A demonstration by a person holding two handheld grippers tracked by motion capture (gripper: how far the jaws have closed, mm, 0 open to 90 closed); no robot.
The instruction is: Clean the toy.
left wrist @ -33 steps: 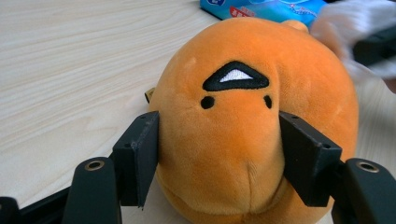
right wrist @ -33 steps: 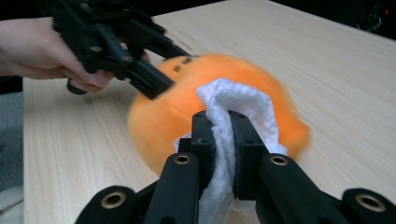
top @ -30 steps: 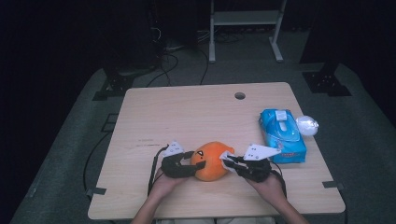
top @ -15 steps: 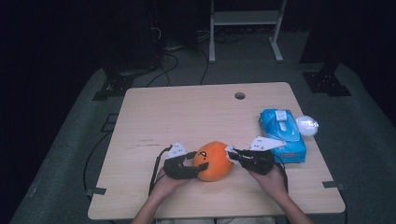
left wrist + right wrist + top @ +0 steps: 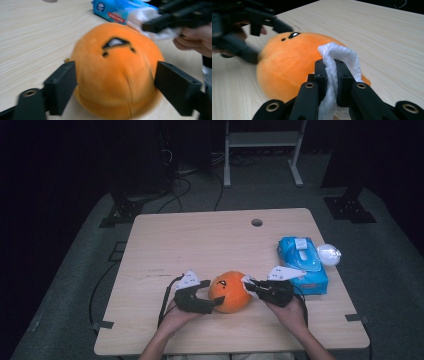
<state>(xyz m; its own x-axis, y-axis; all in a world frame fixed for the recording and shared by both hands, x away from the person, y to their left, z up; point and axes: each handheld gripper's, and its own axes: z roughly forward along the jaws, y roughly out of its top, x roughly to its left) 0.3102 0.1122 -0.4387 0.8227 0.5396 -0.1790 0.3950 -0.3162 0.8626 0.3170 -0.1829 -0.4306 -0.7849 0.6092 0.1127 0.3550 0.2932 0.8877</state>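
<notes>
An orange plush toy sits near the table's front edge, as before. The left gripper, which held the toy's side 1 second ago, has just been opening; its 2 jaws now flank the toy without pressing. The right gripper stays clamped on a white wipe touching the toy. A blue wipe pack lies at right.

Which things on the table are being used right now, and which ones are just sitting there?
In use:
orange plush toy
white wipe, pinched in the right claw
left claw, jaws open round the toy

Just sitting:
blue wipes pack
white crumpled ball beside it
</notes>
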